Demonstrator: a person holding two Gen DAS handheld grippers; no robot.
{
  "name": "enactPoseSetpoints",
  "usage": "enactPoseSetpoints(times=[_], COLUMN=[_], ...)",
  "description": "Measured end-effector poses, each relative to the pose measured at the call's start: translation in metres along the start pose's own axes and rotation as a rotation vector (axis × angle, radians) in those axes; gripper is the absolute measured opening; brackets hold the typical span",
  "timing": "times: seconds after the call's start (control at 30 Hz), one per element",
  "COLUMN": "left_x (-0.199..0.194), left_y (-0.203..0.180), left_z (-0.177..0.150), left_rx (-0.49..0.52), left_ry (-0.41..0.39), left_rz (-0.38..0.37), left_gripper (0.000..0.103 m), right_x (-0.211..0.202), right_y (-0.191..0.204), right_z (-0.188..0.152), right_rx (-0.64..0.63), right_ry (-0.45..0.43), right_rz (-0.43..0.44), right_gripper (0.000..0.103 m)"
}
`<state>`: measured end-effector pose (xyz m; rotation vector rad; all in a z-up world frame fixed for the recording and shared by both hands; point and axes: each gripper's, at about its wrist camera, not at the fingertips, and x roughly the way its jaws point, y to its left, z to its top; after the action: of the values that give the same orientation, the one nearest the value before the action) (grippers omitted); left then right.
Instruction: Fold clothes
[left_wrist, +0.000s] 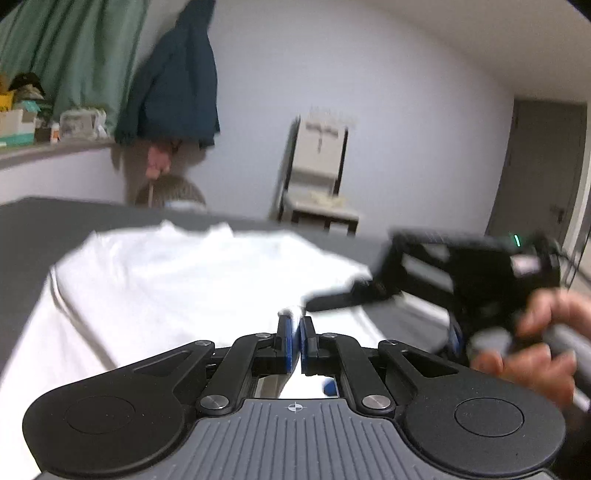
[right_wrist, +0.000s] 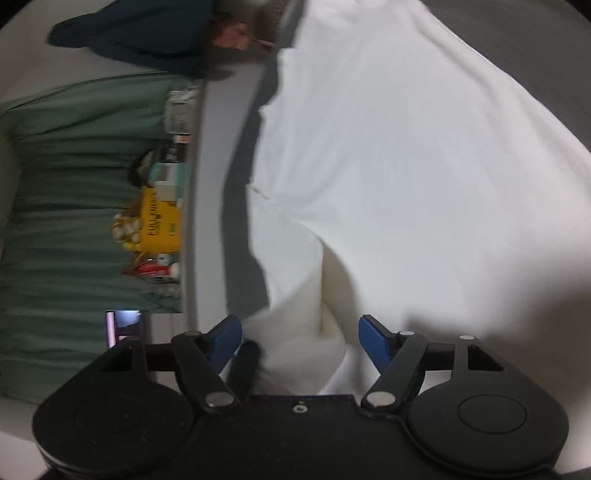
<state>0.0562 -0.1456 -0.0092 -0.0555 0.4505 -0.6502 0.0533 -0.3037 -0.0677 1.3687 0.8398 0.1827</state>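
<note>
Folding: left gripper pinched tight on white shirt edge ahead of its tips. Right gripper wide, cloth between unpressed pads. Advice: keep edge taut, carry across level, align hems.

Only blurred, unreadable dark lettering on the yellow box
</note>
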Motion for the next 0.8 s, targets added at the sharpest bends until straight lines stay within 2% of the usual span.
enactPoseSetpoints(times=[0.07,0.17,0.27,0.33,0.4,0.5,0.57,0.6,0.67,0.8], left_x=[-0.001,-0.002,-0.002,-0.004,-0.003,0.0,0.002,0.003,0.006,0.004], left_y=[-0.009,-0.021,-0.036,-0.048,-0.056,-0.061,-0.064,-0.066,-0.07,-0.076], left_z=[-0.011,-0.014,-0.014,-0.022,-0.028,-0.032,-0.034,-0.035,-0.037,-0.042], left_rx=[0.02,0.066,0.143,0.203,0.216,0.205,0.2,0.203,0.216,0.25], left_ry=[0.017,0.02,0.032,0.044,0.058,0.067,0.07,0.073,0.083,0.116], left_rz=[0.014,0.035,0.029,0.006,-0.011,-0.032,-0.045,-0.05,-0.06,-0.055], left_gripper=[0.004,0.004,0.004,0.004,0.004,0.004,0.004,0.004,0.004,0.005], right_x=[0.005,0.009,0.013,0.013,0.012,0.011,0.013,0.013,0.012,0.01], right_y=[-0.01,-0.019,-0.023,-0.021,-0.019,-0.02,-0.022,-0.023,-0.025,-0.03], right_z=[-0.002,-0.001,0.0,0.002,0.003,0.005,0.005,0.005,0.006,0.008], right_rx=[0.015,0.04,0.063,0.043,0.022,0.006,0.003,-0.004,-0.023,-0.004], right_ry=[-0.019,-0.029,-0.011,-0.007,-0.006,0.0,-0.002,-0.008,-0.032,-0.065], right_rz=[-0.053,-0.078,-0.041,-0.036,-0.037,-0.042,-0.049,-0.06,-0.081,-0.076], right_gripper=[0.069,0.067,0.056,0.054,0.05,0.038,0.02,0.018,0.008,0.006])
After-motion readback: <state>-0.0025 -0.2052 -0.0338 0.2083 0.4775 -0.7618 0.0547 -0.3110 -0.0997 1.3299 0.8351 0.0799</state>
